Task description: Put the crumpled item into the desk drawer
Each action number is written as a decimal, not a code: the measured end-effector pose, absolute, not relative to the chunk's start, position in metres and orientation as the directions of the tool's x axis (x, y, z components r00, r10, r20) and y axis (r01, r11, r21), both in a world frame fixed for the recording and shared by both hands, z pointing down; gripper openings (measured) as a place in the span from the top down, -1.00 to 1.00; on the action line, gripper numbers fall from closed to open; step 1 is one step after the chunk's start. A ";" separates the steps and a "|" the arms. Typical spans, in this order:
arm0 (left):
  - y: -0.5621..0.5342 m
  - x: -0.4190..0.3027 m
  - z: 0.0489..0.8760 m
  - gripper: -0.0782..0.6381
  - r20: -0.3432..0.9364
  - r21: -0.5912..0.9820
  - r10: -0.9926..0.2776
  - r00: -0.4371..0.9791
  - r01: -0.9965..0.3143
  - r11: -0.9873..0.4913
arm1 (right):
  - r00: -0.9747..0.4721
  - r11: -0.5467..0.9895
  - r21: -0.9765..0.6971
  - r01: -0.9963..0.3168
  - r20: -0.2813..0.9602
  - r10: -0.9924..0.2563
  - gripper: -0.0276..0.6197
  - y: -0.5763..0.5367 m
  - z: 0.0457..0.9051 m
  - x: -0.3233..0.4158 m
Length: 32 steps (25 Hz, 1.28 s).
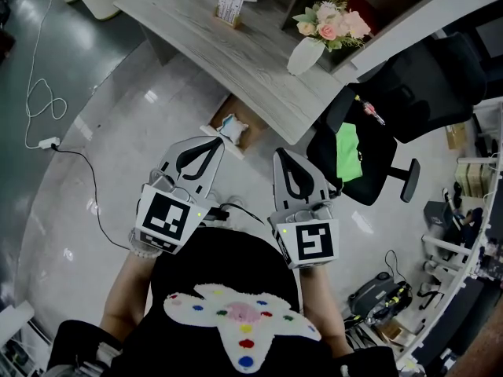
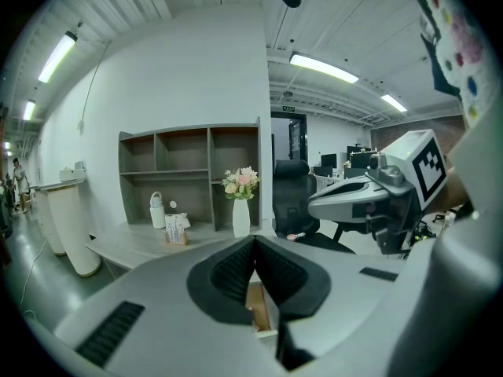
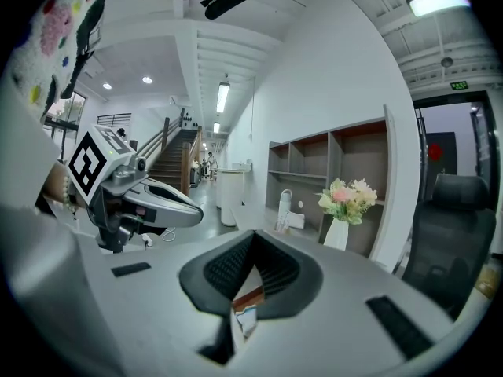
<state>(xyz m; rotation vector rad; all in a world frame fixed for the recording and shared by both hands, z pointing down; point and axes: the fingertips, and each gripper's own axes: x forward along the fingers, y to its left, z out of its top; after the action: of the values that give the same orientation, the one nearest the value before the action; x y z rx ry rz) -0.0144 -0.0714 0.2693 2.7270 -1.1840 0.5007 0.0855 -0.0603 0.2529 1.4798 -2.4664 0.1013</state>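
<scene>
Office floor | drawer half hidden under desk | left gripper, right gripper: fingers clenched, empty

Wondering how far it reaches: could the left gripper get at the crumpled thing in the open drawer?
Probably yes. The left gripper points straight at the crumpled thing in the drawer, and nothing stands between them. Its fingers are shut, though, so they would have to open first.

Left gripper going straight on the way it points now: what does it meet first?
Probably the open desk drawer, which shows just past the shut jaws of the left gripper. Depth is unclear.
</scene>
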 end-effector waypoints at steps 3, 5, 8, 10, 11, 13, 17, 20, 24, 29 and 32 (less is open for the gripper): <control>-0.071 -0.016 0.270 0.75 0.348 -0.013 -0.690 0.634 -0.733 -0.680 | -0.446 0.479 0.079 -0.874 0.260 -0.856 0.91 -0.059 0.252 0.084; -0.071 -0.017 0.270 0.75 0.349 -0.014 -0.692 0.632 -0.735 -0.678 | -0.444 0.478 0.081 -0.875 0.264 -0.856 0.91 -0.059 0.253 0.084; -0.071 -0.020 0.270 0.75 0.349 -0.017 -0.696 0.627 -0.739 -0.674 | -0.439 0.475 0.085 -0.876 0.271 -0.857 0.91 -0.058 0.253 0.084; -0.070 -0.021 0.270 0.75 0.350 -0.017 -0.698 0.625 -0.741 -0.671 | -0.441 0.477 0.086 -0.875 0.268 -0.857 0.91 -0.058 0.252 0.083; -0.070 -0.022 0.270 0.75 0.350 -0.017 -0.699 0.624 -0.741 -0.671 | -0.443 0.479 0.085 -0.874 0.266 -0.856 0.91 -0.058 0.251 0.082; -0.072 -0.022 0.271 0.75 0.350 -0.016 -0.699 0.623 -0.742 -0.670 | -0.457 0.490 0.079 -0.868 0.259 -0.851 0.91 -0.059 0.250 0.077; -0.075 -0.022 0.273 0.75 0.351 -0.015 -0.700 0.622 -0.744 -0.668 | -0.457 0.493 0.086 -0.866 0.267 -0.849 0.91 -0.062 0.253 0.076; -0.074 -0.023 0.272 0.75 0.351 -0.016 -0.700 0.622 -0.744 -0.668 | -0.459 0.494 0.089 -0.865 0.257 -0.850 0.91 -0.062 0.251 0.075; -0.074 -0.023 0.272 0.75 0.352 -0.015 -0.699 0.623 -0.743 -0.669 | -0.460 0.495 0.089 -0.864 0.258 -0.850 0.91 -0.062 0.251 0.075; -0.074 -0.022 0.272 0.75 0.352 -0.016 -0.697 0.625 -0.741 -0.671 | -0.463 0.497 0.090 -0.863 0.256 -0.849 0.91 -0.062 0.251 0.074; -0.074 -0.022 0.273 0.75 0.353 -0.016 -0.697 0.624 -0.741 -0.672 | -0.460 0.496 0.088 -0.864 0.267 -0.847 0.91 -0.062 0.254 0.075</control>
<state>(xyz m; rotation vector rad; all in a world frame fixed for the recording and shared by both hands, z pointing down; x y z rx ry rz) -0.0218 -0.0738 0.2727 2.7118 -1.2062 0.5041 0.0748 -0.0616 0.2535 1.4483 -2.4687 0.0865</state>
